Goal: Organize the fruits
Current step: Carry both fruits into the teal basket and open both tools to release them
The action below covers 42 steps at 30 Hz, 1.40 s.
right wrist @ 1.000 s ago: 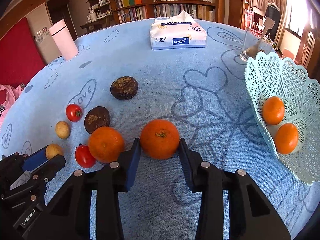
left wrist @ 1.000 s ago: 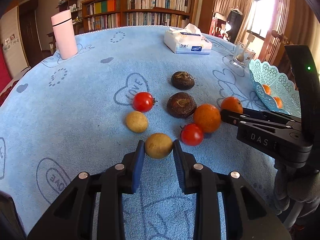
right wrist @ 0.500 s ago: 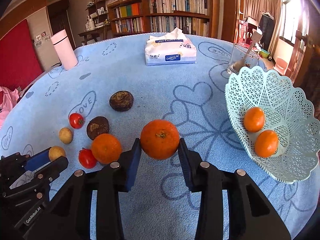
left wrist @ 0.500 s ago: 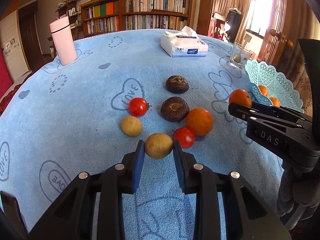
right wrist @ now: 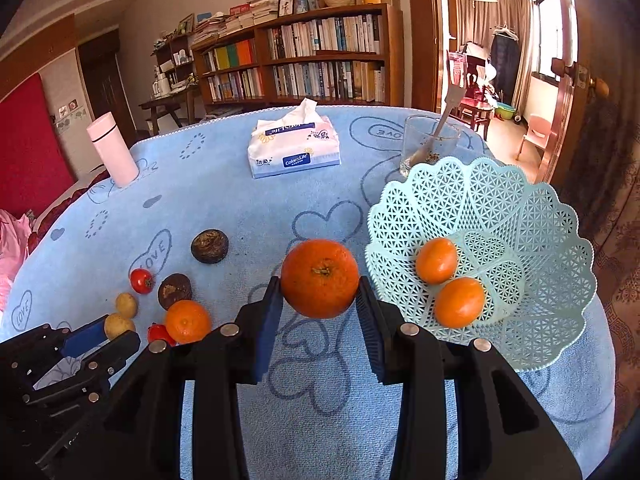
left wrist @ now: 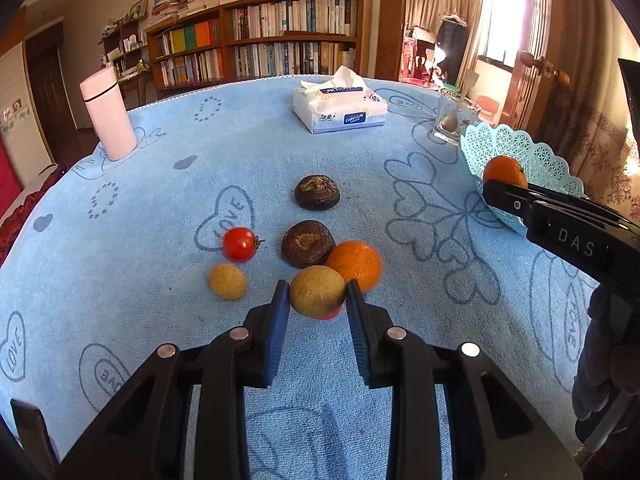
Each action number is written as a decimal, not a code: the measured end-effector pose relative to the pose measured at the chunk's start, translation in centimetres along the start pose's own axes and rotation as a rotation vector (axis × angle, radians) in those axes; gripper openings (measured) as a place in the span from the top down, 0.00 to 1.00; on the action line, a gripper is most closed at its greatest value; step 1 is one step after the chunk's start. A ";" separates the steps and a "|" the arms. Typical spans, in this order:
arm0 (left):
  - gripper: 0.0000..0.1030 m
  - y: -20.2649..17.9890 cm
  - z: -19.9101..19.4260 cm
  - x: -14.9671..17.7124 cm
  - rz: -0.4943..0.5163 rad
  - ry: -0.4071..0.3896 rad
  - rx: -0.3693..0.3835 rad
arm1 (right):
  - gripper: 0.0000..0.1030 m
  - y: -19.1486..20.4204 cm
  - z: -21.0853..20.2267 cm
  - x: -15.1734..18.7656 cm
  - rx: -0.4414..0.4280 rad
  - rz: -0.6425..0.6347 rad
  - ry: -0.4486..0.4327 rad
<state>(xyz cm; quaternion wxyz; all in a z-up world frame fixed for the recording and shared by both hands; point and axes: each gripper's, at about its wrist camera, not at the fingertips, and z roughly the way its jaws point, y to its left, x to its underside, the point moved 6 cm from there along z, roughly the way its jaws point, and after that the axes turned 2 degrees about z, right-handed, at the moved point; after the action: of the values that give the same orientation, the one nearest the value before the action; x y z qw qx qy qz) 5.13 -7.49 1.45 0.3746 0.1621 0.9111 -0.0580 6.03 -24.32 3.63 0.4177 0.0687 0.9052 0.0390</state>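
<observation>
The left claw [left wrist: 317, 300] is closed on a small tan round fruit [left wrist: 317, 297], its blue pads pressing both sides; it sits at lower centre of the left wrist view. Just behind the fruit a sliver of a red tomato [left wrist: 331, 314] shows below it, and a loose orange [left wrist: 354, 265] lies on the blue table [left wrist: 120, 240] touching a dark brown fruit [left wrist: 307, 243]. A second dark brown fruit [left wrist: 317, 192] lies further up the frame, a cherry tomato [left wrist: 240, 244] to the left, and another tan fruit [left wrist: 228, 281] below that tomato.

The right claw [right wrist: 319, 300] grips a large orange [right wrist: 319, 278] between its pads, at centre of the right wrist view, just left of the pale blue lattice basket [right wrist: 500, 200]. Two small oranges [right wrist: 448, 282] lie touching each other inside the basket at right.

Toward the top of the frame stand a tissue pack [right wrist: 294, 146], a drinking glass [right wrist: 426, 146] with a utensil in it, and at upper left a pink flask [right wrist: 112, 148].
</observation>
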 end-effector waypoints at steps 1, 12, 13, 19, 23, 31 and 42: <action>0.72 -0.3 0.0 -0.1 0.005 -0.002 0.002 | 0.63 -0.7 -0.2 -0.1 0.008 0.010 -0.005; 0.72 -4.1 0.2 -1.7 0.064 -0.019 0.035 | 0.63 -9.0 -2.1 -0.4 0.117 0.135 -0.038; 0.72 -4.4 0.2 -1.8 0.069 -0.021 0.038 | 0.62 -9.6 -2.2 -0.4 0.126 0.144 -0.039; 0.72 -6.2 0.5 -2.7 0.095 -0.028 0.052 | 0.63 -12.9 -1.9 -0.3 0.171 0.181 -0.034; 0.72 -7.4 0.6 -3.4 0.112 -0.037 0.060 | 0.62 -14.2 -1.4 -0.2 0.186 0.194 -0.026; 0.72 -9.5 1.0 -5.2 0.147 -0.058 0.075 | 0.61 -15.7 -1.7 -0.3 0.185 0.243 -0.047; 0.72 -12.9 3.2 -8.7 0.167 -0.067 0.127 | 0.61 -16.3 -2.1 0.3 0.208 0.261 -0.080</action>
<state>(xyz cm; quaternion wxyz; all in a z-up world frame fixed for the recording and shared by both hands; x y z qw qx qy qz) 8.71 -22.59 5.09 0.3975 0.2589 0.8758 -0.0894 2.77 -40.42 2.70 0.4354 0.2302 0.8703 -0.0036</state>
